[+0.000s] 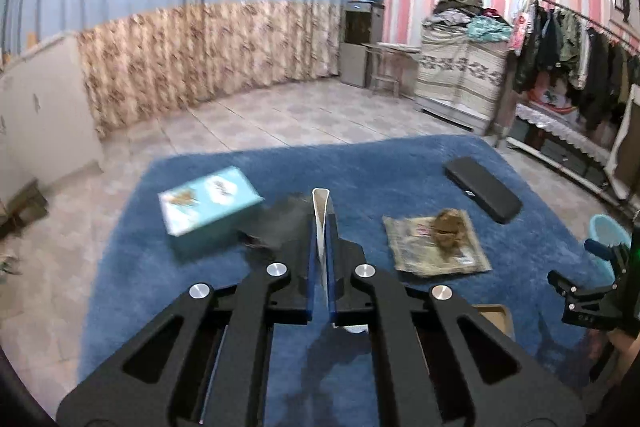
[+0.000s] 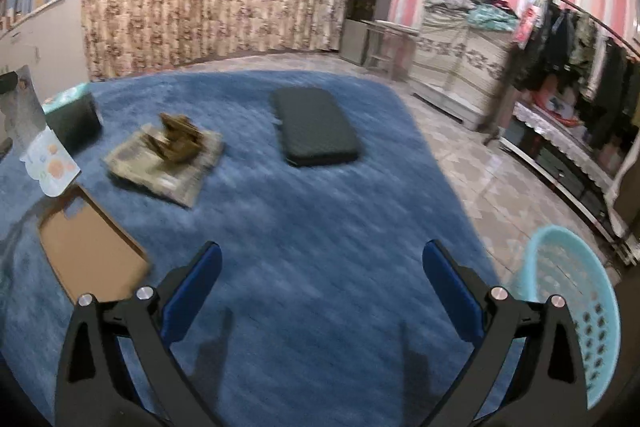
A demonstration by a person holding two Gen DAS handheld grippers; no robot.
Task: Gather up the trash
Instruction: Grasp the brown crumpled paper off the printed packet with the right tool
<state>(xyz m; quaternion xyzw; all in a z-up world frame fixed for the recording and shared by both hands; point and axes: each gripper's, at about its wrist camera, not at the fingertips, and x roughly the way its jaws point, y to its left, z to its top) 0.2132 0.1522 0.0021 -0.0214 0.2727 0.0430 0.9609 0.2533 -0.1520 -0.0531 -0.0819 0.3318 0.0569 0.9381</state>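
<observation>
On the blue shaggy rug [image 1: 280, 163], the light teal cardboard box [image 1: 210, 205] with printed pictures lies farthest left. Just beside it, the left claw [image 1: 320, 227] is clenched on a thin white printed paper card [image 1: 320, 215], which stands on edge between the blue pads [image 1: 313, 263], lifted off the rug; the right wrist view shows the same card hanging in the air at the far left [image 2: 44, 151]. Under it lies a flat brown cardboard lid [image 2: 86, 247]. Right of the claw, a crumpled brown paper wad [image 1: 446, 227] sits on a flattened grey-green printed wrapper [image 1: 436, 247]. Further right lies a black padded rectangular case [image 1: 482, 189]. The right claw [image 2: 322, 287] is released, its fingers spread wide over bare rug. At the far right, on the tiled floor at the rug's edge, stands a light turquoise perforated plastic basket [image 2: 576, 291].
</observation>
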